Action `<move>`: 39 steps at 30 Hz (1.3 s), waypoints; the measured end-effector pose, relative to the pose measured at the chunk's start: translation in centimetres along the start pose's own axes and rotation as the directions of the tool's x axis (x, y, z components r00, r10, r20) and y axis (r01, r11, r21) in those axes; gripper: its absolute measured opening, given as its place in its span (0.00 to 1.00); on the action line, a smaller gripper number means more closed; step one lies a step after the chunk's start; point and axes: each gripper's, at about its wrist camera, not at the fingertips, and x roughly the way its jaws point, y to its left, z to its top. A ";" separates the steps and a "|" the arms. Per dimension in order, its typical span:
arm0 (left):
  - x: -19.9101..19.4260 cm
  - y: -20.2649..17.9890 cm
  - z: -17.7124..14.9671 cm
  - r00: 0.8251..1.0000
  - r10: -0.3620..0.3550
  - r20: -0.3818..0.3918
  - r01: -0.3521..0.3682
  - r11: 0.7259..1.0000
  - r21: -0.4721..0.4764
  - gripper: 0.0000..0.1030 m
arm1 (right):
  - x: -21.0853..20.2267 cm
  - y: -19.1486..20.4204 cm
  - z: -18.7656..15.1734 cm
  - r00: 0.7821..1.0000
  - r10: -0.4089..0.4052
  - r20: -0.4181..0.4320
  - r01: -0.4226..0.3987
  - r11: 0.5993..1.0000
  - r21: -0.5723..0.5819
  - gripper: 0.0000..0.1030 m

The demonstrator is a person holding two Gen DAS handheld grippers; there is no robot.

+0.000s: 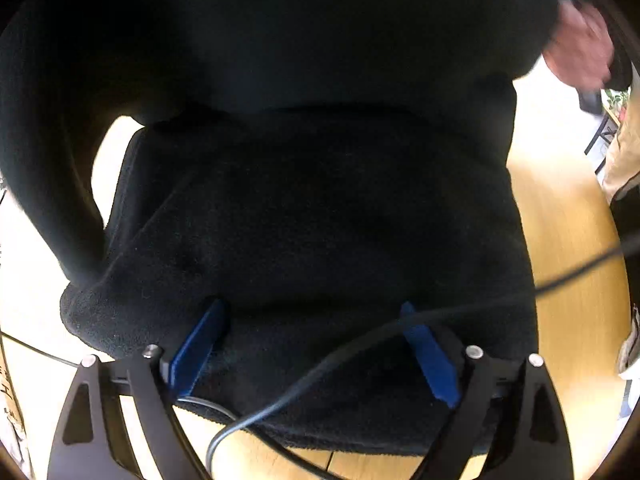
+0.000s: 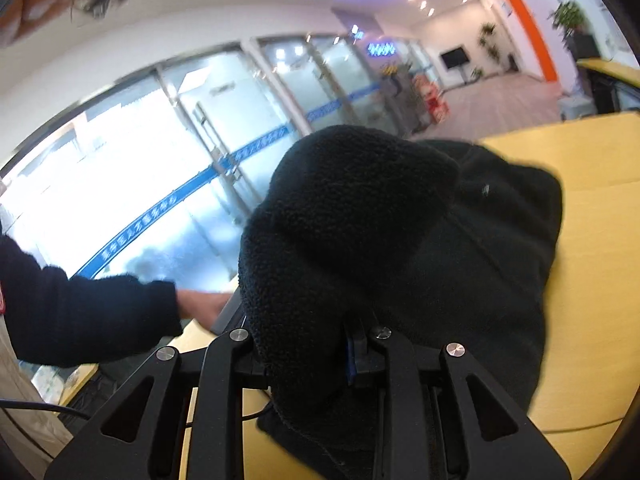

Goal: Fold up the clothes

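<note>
So the folding looks only partly done. A black fleece (image 1: 312, 220) lies on the yellow table (image 1: 576, 240), and in the left view it sits in a thick, soft heap with one rounded edge doubled over near the bottom — that looks like one fold already made. The left gripper (image 1: 316, 344) is spread wide, its blue fingers (image 1: 200, 348) resting on top of the fleece with nothing pinched between them. The right gripper (image 2: 308, 356) is squeezed nearly closed on a fat bunch of the same fleece, holding that part up above the table while the rest hangs down and rests on the wood. A hand (image 1: 580, 48) shows at the top right of the left view, blurry. It is hard to tell which part of the fleece is lifted — maybe a sleeve or a corner, since the cloth is so dark. What is left, I think: lay the lifted part down flat, smooth it, and finish a neat pile.
</note>
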 end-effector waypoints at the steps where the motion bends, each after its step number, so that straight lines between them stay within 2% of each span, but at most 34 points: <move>1: 0.0 0.1 -0.1 1.000 0.001 0.004 -0.001 1.000 -0.001 0.93 | 0.8 0.2 -0.3 1.000 0.017 -0.020 -0.017 1.000 0.003 0.23; 3: -0.1 0.5 -0.4 1.000 -0.002 0.013 0.002 1.000 -0.019 0.93 | 2.0 0.5 -0.9 0.998 0.028 -0.049 -0.028 1.000 -0.009 0.23; 7: -2.2 1.0 -1.5 1.000 0.029 -0.001 -0.029 0.998 -0.049 0.90 | 3.3 -0.2 -2.7 0.993 -0.016 -0.118 0.010 0.999 -0.047 0.22; 11: -8.5 0.9 -4.3 0.993 0.105 -0.053 -0.110 0.988 -0.105 0.86 | 4.5 0.2 -2.3 0.989 -0.018 -0.144 0.005 0.996 -0.088 0.22; 14: -15.0 2.0 -6.7 0.979 0.186 -0.080 -0.199 0.957 -0.211 0.86 | 5.2 1.3 -2.6 0.985 -0.038 -0.171 0.011 0.987 -0.157 0.22; 16: -19.4 3.6 -7.7 0.966 0.246 -0.085 -0.260 0.915 -0.307 0.86 | 6.4 1.8 -4.6 0.968 -0.100 -0.228 0.035 0.961 -0.274 0.23; 17: -21.4 4.0 -7.2 0.954 0.287 -0.093 -0.301 0.886 -0.353 0.86 | 7.0 1.9 -5.7 0.958 -0.130 -0.255 0.042 0.945 -0.324 0.23; 19: -26.3 5.3 -7.1 0.923 0.365 -0.124 -0.382 0.824 -0.419 0.86 | 7.7 1.8 -8.3 0.937 -0.174 -0.302 0.042 0.916 -0.398 0.24; 21: -31.5 6.7 -7.3 0.884 0.438 -0.165 -0.461 0.757 -0.463 0.86 | 7.8 2.2 -9.1 0.931 -0.211 -0.297 0.046 0.877 -0.478 0.24; 23: -35.8 7.5 -7.6 0.838 0.505 -0.209 -0.537 0.690 -0.484 0.86 | 7.8 2.3 -8.4 0.935 -0.218 -0.281 0.052 0.866 -0.497 0.24; 24: -38.5 6.9 -7.8 0.816 0.535 -0.220 -0.564 0.651 -0.508 0.86 | 7.6 2.0 -7.8 0.941 -0.203 -0.270 0.053 0.879 -0.474 0.23; 25: -40.8 5.5 -7.8 0.807 0.551 -0.215 -0.568 0.621 -0.540 0.86 | 7.1 1.9 -7.1 0.949 -0.189 -0.254 0.058 0.893 -0.447 0.23; 26: -42.5 5.9 -8.0 0.803 0.562 -0.196 -0.556 0.590 -0.585 0.88 | 6.6 1.9 -6.6 0.955 -0.182 -0.235 0.066 0.901 -0.429 0.23; 27: -43.4 6.2 -8.0 0.804 0.569 -0.175 -0.538 0.570 -0.620 0.89 | 6.6 2.2 -6.3 0.956 -0.189 -0.222 0.075 0.895 -0.440 0.24; 29: -42.5 6.1 -6.8 0.819 0.561 -0.117 -0.492 0.583 -0.647 0.89 | 7.7 2.7 -7.1 0.943 -0.222 -0.249 0.074 0.867 -0.493 0.24; 31: -38.9 6.3 -4.9 0.838 0.543 -0.056 -0.451 0.632 -0.630 0.91 | 9.6 3.4 -9.8 0.916 -0.280 -0.288 0.060 0.803 -0.592 0.27; 32: -35.9 6.4 -4.2 0.860 0.509 -0.029 -0.412 0.660 -0.629 0.91 | 10.3 3.7 -10.9 0.906 -0.305 -0.294 0.053 0.770 -0.636 0.29; 33: -33.0 6.5 -3.4 0.881 0.474 -0.003 -0.371 0.686 -0.626 0.91 | 10.4 4.1 -11.6 0.907 -0.318 -0.278 0.053 0.739 -0.671 0.30; 35: -25.2 6.7 -1.1 0.928 0.368 0.050 -0.268 0.758 -0.595 0.91 | 10.4 4.8 -12.8 0.907 -0.340 -0.248 0.055 0.680 -0.731 0.30; 36: -21.8 6.8 0.6 0.946 0.316 0.074 -0.224 0.801 -0.556 0.91 | 10.4 4.8 -12.9 0.906 -0.348 -0.242 0.058 0.667 -0.743 0.30; 37: -19.2 6.3 2.3 0.957 0.274 0.095 -0.191 0.842 -0.504 0.91 | 10.3 4.9 -13.1 0.906 -0.351 -0.236 0.057 0.656 -0.753 0.30; 39: -14.3 5.3 5.9 0.968 0.207 0.139 -0.141 0.913 -0.382 0.90 | 10.2 4.9 -13.8 0.910 -0.353 -0.218 0.054 0.623 -0.780 0.30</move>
